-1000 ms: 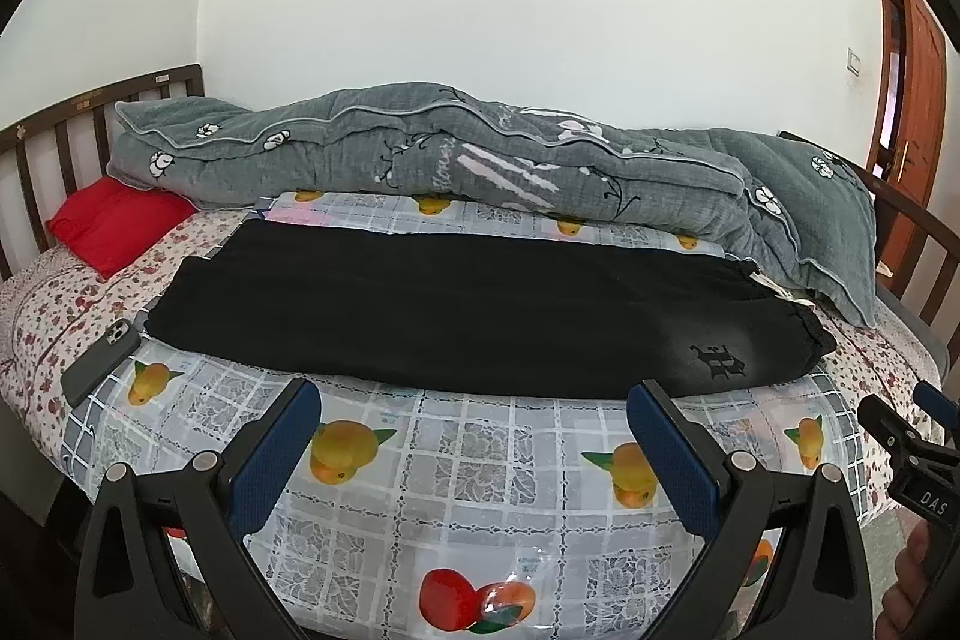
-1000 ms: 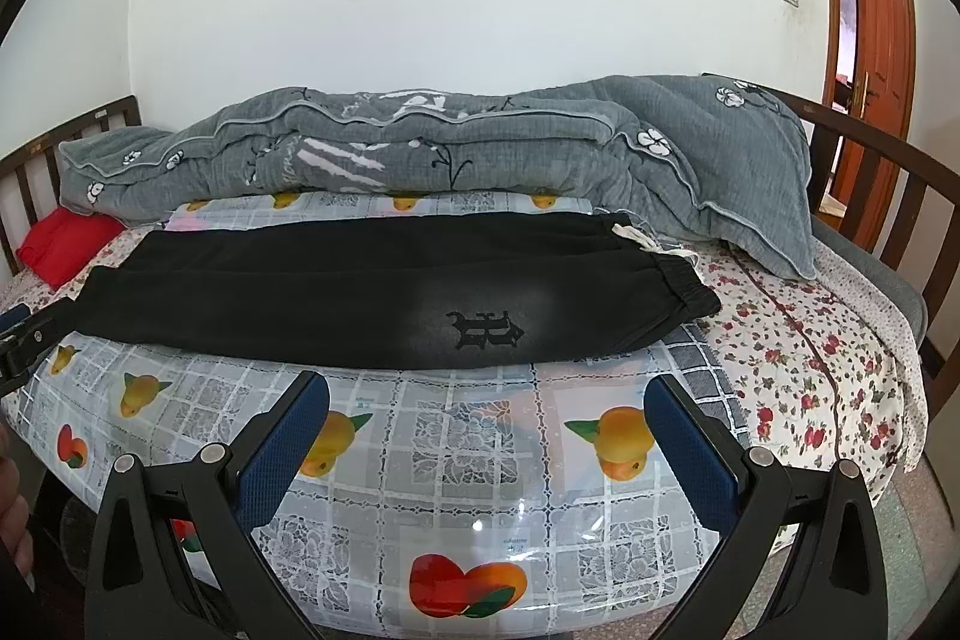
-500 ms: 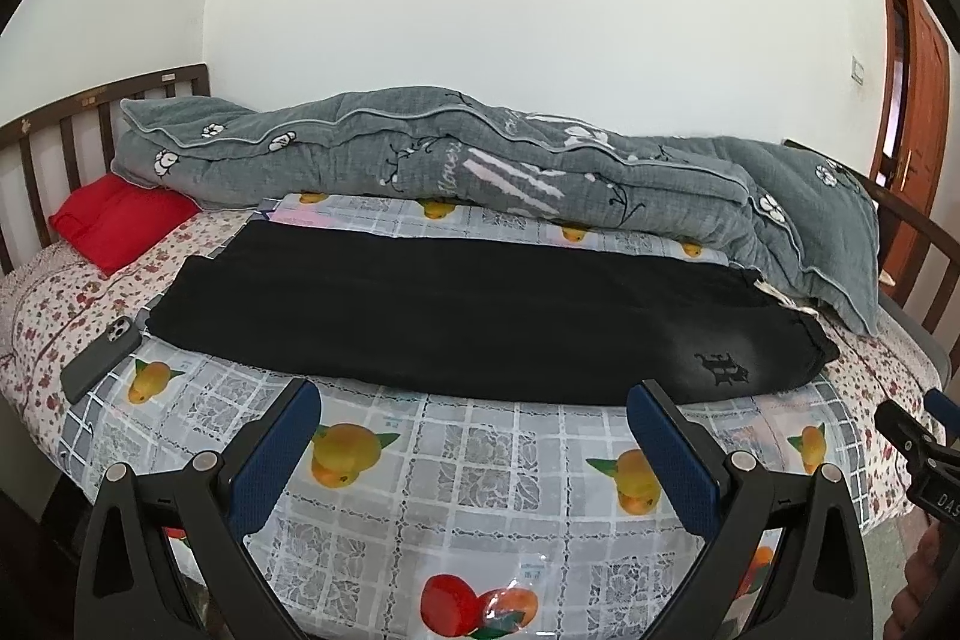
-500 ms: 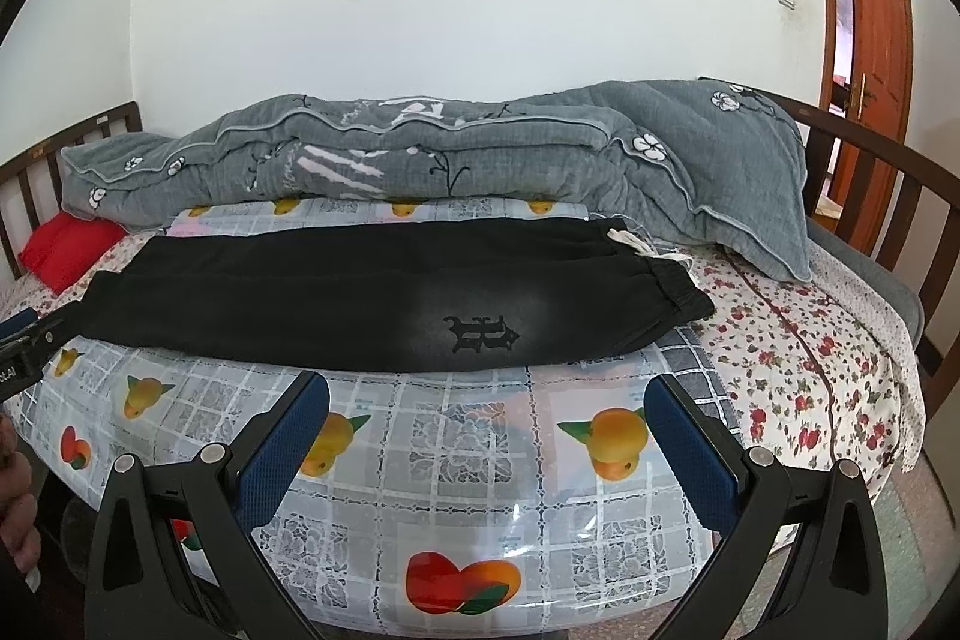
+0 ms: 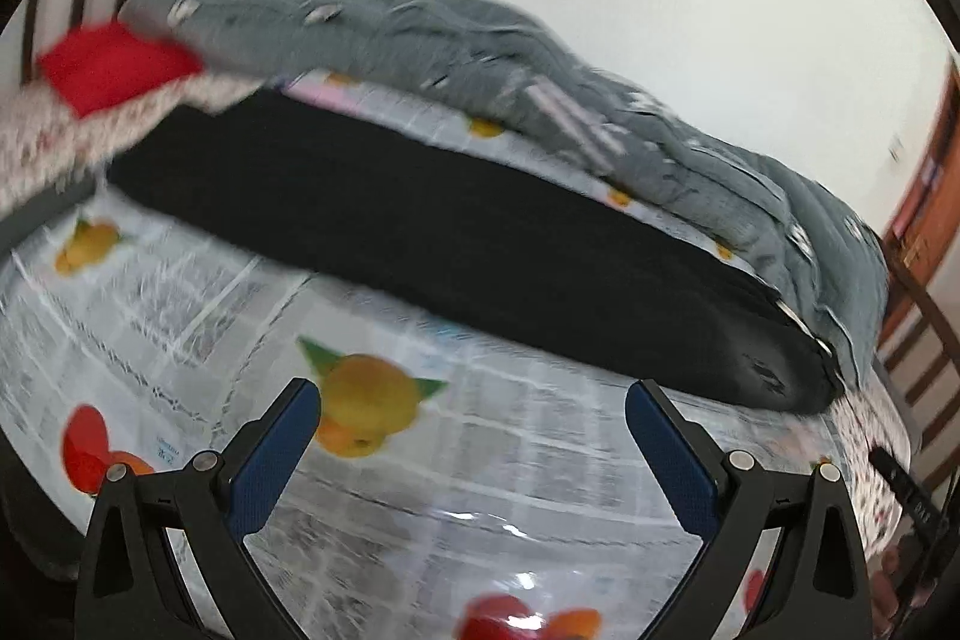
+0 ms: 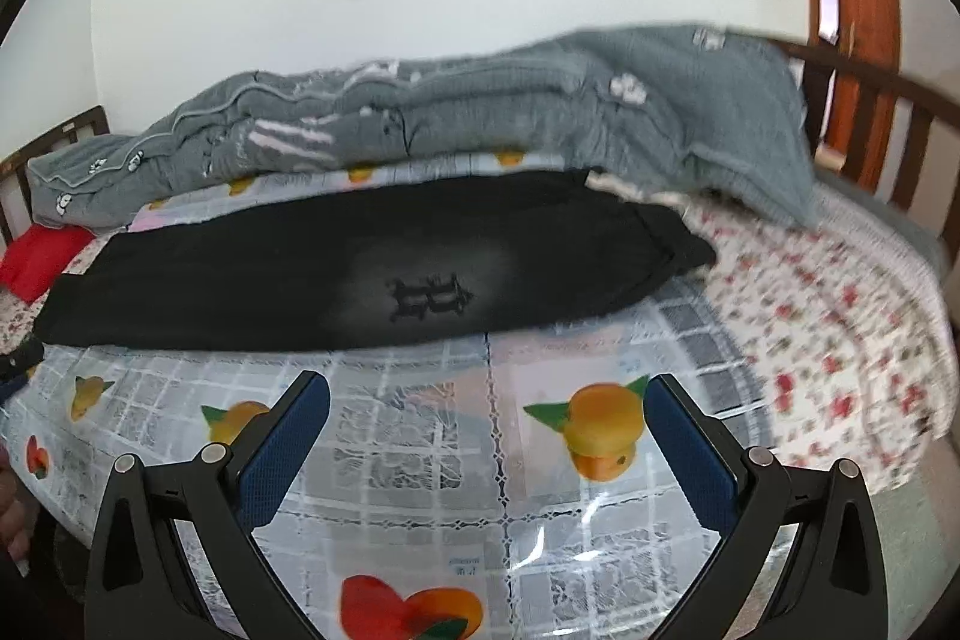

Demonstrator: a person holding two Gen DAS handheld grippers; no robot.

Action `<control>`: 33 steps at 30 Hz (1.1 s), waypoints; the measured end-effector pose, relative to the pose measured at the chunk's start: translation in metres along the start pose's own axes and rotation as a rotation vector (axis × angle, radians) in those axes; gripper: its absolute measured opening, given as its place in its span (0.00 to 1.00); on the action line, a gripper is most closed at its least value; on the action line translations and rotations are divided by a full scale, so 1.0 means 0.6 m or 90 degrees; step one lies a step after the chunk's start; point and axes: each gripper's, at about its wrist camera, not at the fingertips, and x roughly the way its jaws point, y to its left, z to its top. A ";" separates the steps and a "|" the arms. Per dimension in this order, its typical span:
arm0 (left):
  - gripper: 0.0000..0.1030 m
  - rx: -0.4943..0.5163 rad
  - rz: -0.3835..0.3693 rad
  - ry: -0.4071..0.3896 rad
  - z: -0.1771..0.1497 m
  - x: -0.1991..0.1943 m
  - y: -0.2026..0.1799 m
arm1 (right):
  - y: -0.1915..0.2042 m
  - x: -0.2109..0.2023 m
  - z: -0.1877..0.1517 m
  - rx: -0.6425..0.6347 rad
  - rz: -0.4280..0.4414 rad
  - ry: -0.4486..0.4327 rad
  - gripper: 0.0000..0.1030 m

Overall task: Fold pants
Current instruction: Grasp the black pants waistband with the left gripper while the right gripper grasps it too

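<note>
Black pants (image 5: 456, 232) lie flat and lengthwise across the bed, on a fruit-print plastic cover (image 5: 480, 436). In the right wrist view the pants (image 6: 300, 274) show a dark logo on a faded patch, waistband to the right. My left gripper (image 5: 474, 424) is open and empty, above the cover short of the pants' near edge. My right gripper (image 6: 486, 415) is open and empty, above the cover in front of the logo. Both views are motion-blurred.
A grey quilt (image 5: 540, 52) is bunched along the far side of the bed (image 6: 540, 100). A red pillow (image 5: 108, 64) lies at the left end by the wooden headboard. A floral sheet (image 6: 840, 328) and wooden rail (image 6: 888, 100) are at the right end.
Both grippers have moved closer to the bed and the pants. The left view has tilted and swung left; the right view has tilted slightly. Both stay open.
</note>
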 end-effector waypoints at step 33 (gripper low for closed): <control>0.09 -0.147 0.071 -0.007 0.175 0.160 0.208 | -0.088 0.247 0.108 0.140 0.047 0.042 0.21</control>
